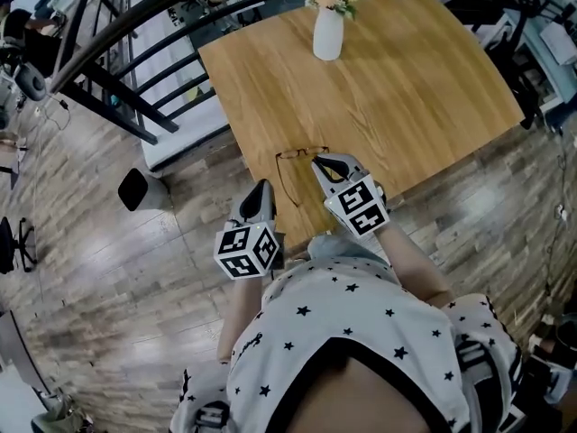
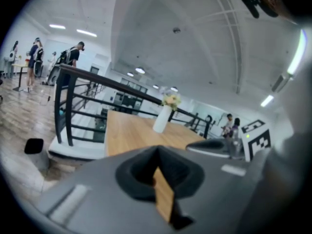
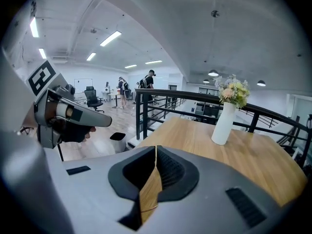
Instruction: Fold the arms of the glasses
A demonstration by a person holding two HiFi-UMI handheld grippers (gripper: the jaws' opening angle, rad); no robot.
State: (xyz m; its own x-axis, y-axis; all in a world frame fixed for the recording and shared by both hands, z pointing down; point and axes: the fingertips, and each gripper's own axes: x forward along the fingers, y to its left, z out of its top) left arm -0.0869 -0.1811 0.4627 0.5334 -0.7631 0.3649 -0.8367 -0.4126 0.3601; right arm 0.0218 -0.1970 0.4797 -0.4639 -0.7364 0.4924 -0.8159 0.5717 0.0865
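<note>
Thin wire-framed glasses (image 1: 301, 154) lie near the front edge of the wooden table (image 1: 406, 97), with their arms spread open toward me. One arm (image 1: 282, 183) runs back toward the table's edge. My right gripper (image 1: 319, 161) is shut and empty, its tip just right of the frame's front. My left gripper (image 1: 264, 187) is also shut and empty, over the table's front left corner, just left of that arm. In the left gripper view the jaws (image 2: 157, 152) meet with only table showing behind them. The right gripper view shows closed jaws (image 3: 156, 147) too. Both gripper views hide the glasses.
A white vase of flowers (image 1: 328, 31) stands at the table's far side. A black railing (image 1: 117, 70) runs along the left, with a black bin (image 1: 133, 188) on the wood floor below it. People stand far off in the hall (image 3: 146, 84).
</note>
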